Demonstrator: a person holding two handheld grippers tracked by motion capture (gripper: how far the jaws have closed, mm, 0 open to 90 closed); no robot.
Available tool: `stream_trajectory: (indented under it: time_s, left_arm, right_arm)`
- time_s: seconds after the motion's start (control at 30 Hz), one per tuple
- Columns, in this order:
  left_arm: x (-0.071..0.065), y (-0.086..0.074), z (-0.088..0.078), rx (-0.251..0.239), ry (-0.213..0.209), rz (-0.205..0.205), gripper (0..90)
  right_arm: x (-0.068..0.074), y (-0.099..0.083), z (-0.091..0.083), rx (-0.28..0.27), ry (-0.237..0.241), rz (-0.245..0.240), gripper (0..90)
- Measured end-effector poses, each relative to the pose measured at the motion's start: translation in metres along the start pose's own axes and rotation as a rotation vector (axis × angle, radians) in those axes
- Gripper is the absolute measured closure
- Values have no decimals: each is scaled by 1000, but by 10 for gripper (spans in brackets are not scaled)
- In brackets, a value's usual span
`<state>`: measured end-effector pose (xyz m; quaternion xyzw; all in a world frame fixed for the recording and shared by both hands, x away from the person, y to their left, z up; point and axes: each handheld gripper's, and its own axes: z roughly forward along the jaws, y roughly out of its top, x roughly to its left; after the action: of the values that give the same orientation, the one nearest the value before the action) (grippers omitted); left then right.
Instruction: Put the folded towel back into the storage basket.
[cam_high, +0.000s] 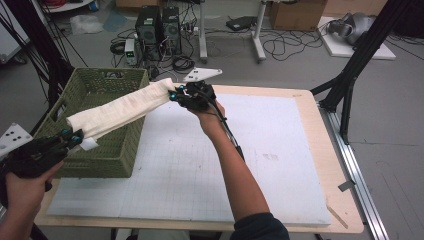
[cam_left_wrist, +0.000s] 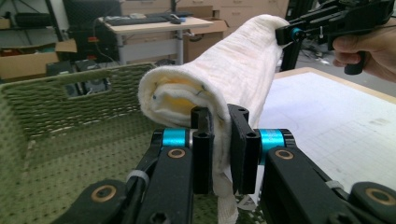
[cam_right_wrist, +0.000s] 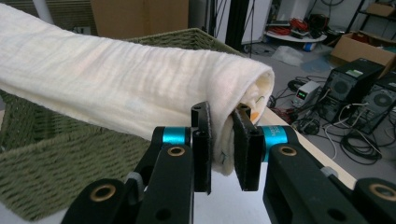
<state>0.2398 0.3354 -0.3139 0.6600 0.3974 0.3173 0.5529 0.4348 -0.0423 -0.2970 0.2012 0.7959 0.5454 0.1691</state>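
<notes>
From above, the rolled towel (cam_high: 120, 107) hangs in the air between both hands, slanting over the green basket (cam_high: 107, 150) at the desk's (cam_high: 280, 150) left edge. Left gripper (cam_high: 75, 137) clamped on its low end, right gripper (cam_high: 175, 94) clamped on the high end. Up close, left gripper view shows the roll's open end w/ yellowish inner layers; basket floor below looks bare

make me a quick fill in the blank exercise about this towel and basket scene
1. The rolled towel is held at both ends, one by the left claw and one by the ____ claw.
2. The basket is ____ in colour.
3. The towel's lower end hangs over the ____.
4. The basket stands at the table's ____ side in the high view.

Missing words: right; green; basket; left
</notes>
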Motion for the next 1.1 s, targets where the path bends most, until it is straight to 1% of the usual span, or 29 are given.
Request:
stream_trajectory:
  time_s: [0.07,0.23,0.33,0.67,0.87,0.93,0.97,1.1]
  left_arm:
    - [5,1,-3,-2,12,-2,806]
    - [18,0,-10,0,42,-11,806]
    - [25,-1,-15,-3,57,-14,806]
    - [40,-5,-29,-4,101,-22,807]
    - [48,-6,-37,-7,127,-26,807]
    - [51,-7,-39,-7,136,-29,807]
    - [52,-8,-40,-7,137,-28,807]
    - [56,-9,-44,-7,149,-29,807]
  right_arm:
    - [1,3,9,5,7,0,799]
    - [5,14,28,-3,14,-4,799]
    - [8,19,40,9,21,-11,799]
    - [18,29,70,10,38,-17,799]
    - [24,37,84,5,43,-33,798]
    - [27,40,88,2,41,-31,798]
    - [28,41,91,-1,43,-40,798]
    - [31,43,98,3,41,-43,798]
